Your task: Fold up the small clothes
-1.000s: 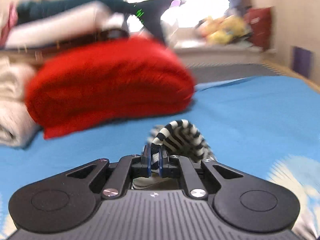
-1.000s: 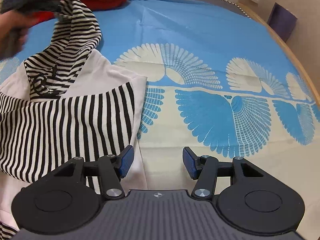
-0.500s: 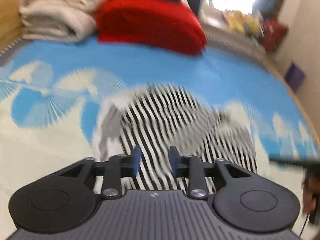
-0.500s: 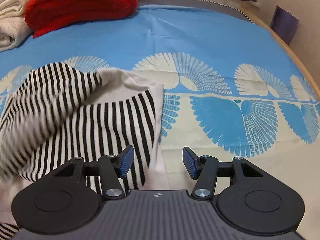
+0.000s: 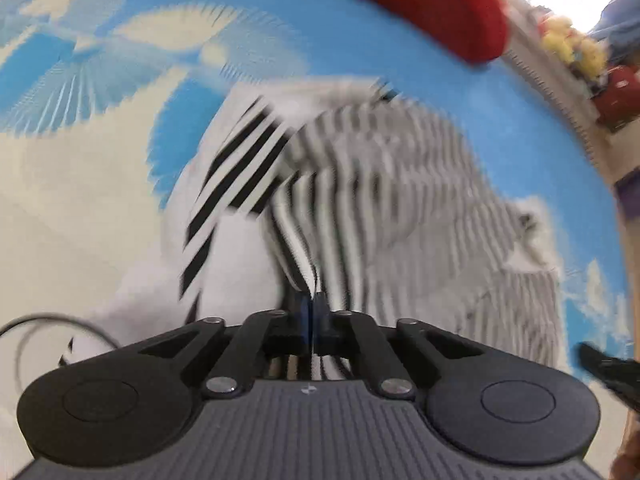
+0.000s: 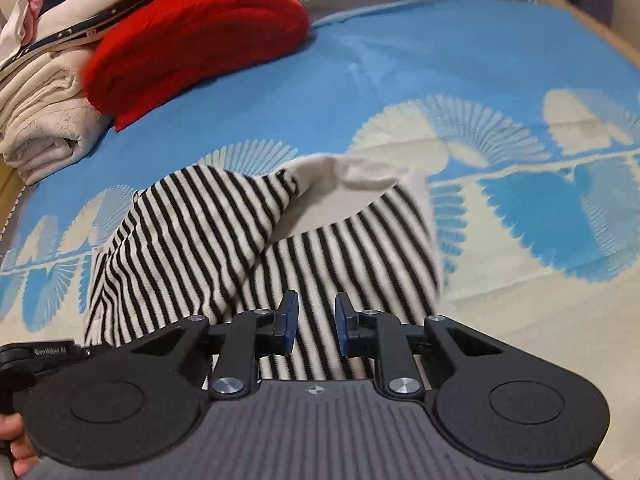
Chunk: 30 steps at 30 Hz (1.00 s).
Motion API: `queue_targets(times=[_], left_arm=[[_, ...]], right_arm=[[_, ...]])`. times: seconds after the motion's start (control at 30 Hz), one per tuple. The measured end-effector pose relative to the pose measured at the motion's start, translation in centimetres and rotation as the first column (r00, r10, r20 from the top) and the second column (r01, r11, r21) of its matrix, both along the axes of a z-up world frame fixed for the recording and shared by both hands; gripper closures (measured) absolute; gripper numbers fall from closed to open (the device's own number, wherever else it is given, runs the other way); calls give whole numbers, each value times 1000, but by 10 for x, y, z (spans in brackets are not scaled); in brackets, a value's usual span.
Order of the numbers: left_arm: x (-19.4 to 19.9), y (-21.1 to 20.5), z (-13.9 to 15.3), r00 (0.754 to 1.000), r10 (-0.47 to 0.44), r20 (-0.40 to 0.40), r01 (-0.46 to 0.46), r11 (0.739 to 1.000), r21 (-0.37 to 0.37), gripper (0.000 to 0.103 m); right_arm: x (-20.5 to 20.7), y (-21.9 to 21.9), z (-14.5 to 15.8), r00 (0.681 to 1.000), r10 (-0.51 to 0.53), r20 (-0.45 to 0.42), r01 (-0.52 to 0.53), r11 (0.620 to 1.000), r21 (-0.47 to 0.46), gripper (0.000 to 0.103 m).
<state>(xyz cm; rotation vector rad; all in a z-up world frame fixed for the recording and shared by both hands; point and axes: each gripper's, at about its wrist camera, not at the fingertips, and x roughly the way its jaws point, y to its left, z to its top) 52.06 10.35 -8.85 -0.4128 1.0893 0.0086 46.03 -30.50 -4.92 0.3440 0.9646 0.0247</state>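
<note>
Bedspread (image 6: 400, 80): blue and cream fan pattern; it covers the whole bed and carries everything listed below
Red blanket (image 6: 192, 40): folded thick; it lies at the far end of the bed, well apart from my work; its edge also shows at the top of my left view (image 5: 420, 4)
Cream bedding (image 6: 44, 120): folded stack just left of the red blanket and touching it; mixed clothes are piled on top of it
Striped garment (image 6: 192, 248): black and white stripes with plain white panels; it lies on the bedspread in the middle of the bed, directly under both my tools; one striped part is folded over the body, and a plain white part shows beyond it; blurred in my left view (image 5: 400, 208)
Right gripper (image 6: 316, 320): mine; it points down over the near striped edge; the fingers stand narrow and are closing, with cloth below them; I see no fabric pinched between the pads
Left gripper (image 5: 311, 312): mine; fingers fully together, with striped fabric (image 5: 304, 260) rising from between them; I take it as clamped on the garment, though the picture is smeared
</note>
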Motion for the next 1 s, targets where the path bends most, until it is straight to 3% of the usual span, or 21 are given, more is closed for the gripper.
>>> queue_targets(times=[0.07,0.13,0.17,0.2,0.23,0.27,0.33,0.37,0.4,0.43,0.47,0.5,0.57,0.63,0.73,0.87,1.0], left_arm=[[-6,-19,37,979,-119,168,125,992,-31,102],[-16,-38,69,909,-289,300,322,944,-66,102],[-23,-49,80,845,-413,340,466,880,-90,102],[-30,-60,84,774,-531,344,594,798,-104,102],[-37,-70,81,700,-636,325,694,712,-102,102],[-46,-79,75,639,-718,277,756,652,-55,97],[-56,-90,59,570,-806,160,811,583,46,97],[-59,-88,54,550,-822,145,824,563,65,96],[-56,-81,55,557,-815,159,820,570,46,88],[-51,-72,57,589,-788,181,799,601,14,82],[-42,-59,61,650,-729,214,750,661,-26,66],[-33,-45,63,722,-651,233,680,730,-65,60],[-15,-23,56,854,-477,205,509,849,-143,59],[0,-11,37,935,-330,128,348,922,-170,60],[12,-17,16,971,-232,54,238,959,-152,62],[18,-33,-4,986,-167,1,162,953,-255,64],[14,-45,-18,991,-128,-24,118,961,-250,66]], right_arm=[[5,-3,-3,999,-28,-20,29,999,37,81],[7,-7,-5,998,-60,-26,62,996,61,81],[8,-10,-4,996,-80,-27,82,994,68,81],[8,-13,-5,995,-97,-27,98,993,70,81],[8,-16,-5,993,-112,-28,113,991,68,80],[8,-18,-5,992,-123,-29,124,990,65,79],[7,-23,-8,991,-128,-42,130,989,69,77],[7,-24,-10,991,-125,-51,129,989,78,76],[7,-25,-13,991,-120,-62,126,988,90,73],[8,-24,-15,991,-115,-71,122,988,99,72],[9,-22,-18,991,-104,-83,113,987,110,67],[10,-19,-20,992,-86,-97,98,988,122,62],[12,-10,-26,991,-48,-122,65,989,136,60],[14,0,-33,988,-22,-150,42,990,131,60],[13,12,-42,984,7,-180,19,990,142,60],[12,20,-45,981,18,-193,10,990,143,60],[13,20,-44,982,14,-187,16,987,161,60]])
